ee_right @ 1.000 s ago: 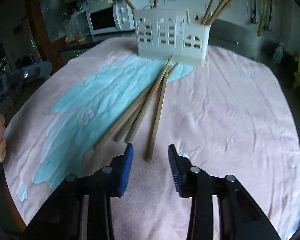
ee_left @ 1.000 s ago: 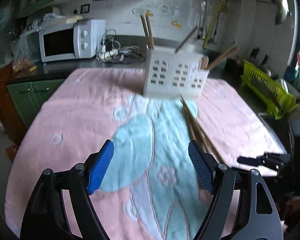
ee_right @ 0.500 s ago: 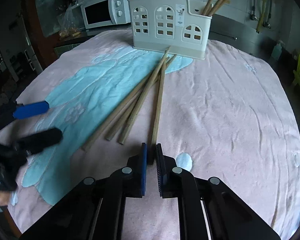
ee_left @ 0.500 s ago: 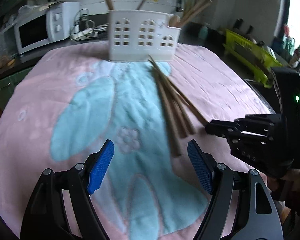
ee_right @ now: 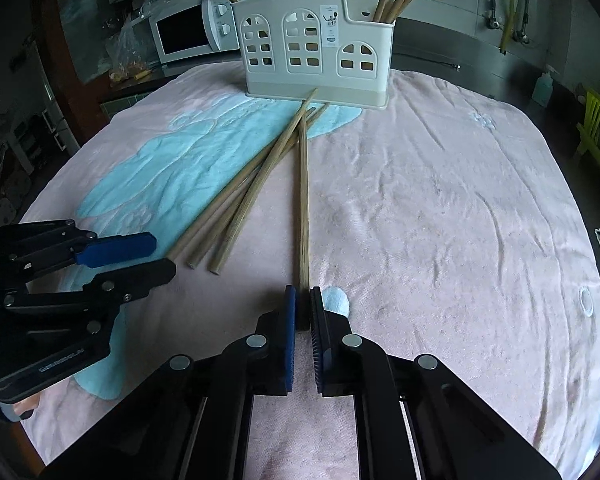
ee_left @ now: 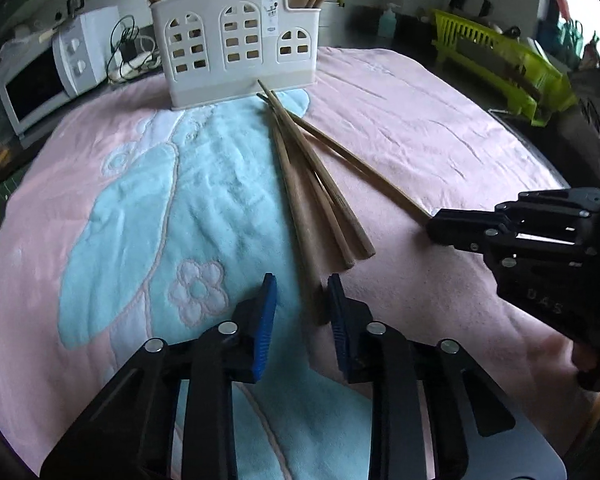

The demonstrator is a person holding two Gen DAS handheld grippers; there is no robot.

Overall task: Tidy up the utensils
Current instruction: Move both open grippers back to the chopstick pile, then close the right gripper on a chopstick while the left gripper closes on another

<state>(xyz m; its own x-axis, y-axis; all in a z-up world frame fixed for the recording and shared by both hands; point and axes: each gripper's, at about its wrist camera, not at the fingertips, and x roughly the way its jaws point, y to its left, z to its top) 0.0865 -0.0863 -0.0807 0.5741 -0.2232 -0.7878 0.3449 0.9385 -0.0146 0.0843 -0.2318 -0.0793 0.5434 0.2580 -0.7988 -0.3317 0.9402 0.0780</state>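
On the pink towel [ee_right: 440,208], the right gripper [ee_right: 303,306] is clamped on the near end of one chopstick [ee_right: 303,200], which runs straight toward the white holder [ee_right: 312,46]. Left of it, the left gripper [ee_left: 302,300] is closing around the near end of another chopstick [ee_left: 296,208], pads not yet pressing it. Two more chopsticks [ee_left: 328,200] lie just beside that one, fanning from the holder's base. More chopsticks stand in the holder.

Dim, soft daylight enters at the window [ee_left: 592,20], with glare there; fisheye bending and dark vignetting mark the edges.
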